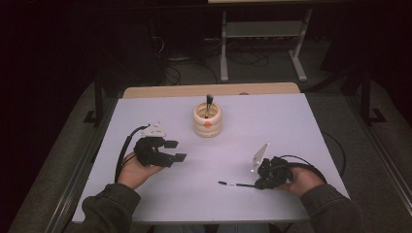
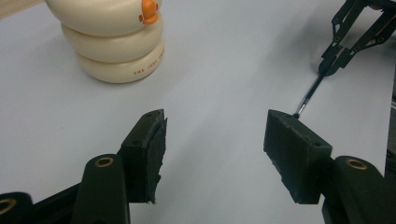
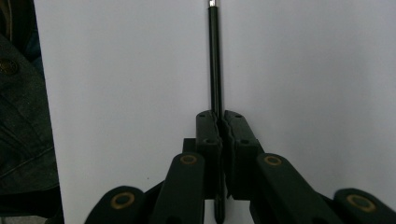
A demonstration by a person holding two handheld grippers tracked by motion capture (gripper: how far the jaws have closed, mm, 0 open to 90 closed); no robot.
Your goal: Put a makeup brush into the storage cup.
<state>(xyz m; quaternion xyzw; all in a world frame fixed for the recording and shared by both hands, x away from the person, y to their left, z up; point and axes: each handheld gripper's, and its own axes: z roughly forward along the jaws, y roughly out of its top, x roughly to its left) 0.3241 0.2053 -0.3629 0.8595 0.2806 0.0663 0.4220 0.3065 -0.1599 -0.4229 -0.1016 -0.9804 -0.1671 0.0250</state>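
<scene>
Near the worktop's front right corner, the right gripper (image 1: 257, 183) has its jaws clamped flat on a thin black brush (image 3: 215, 60), which lies low over the worktop (image 1: 272, 126) and points toward the left edge, gripped near one end, probably so it can be carried to the holder (image 1: 207, 120) near the back edge. Toward the left edge, the left gripper (image 1: 176, 151) waits with jaws wide apart and empty, aimed at the middle.
</scene>
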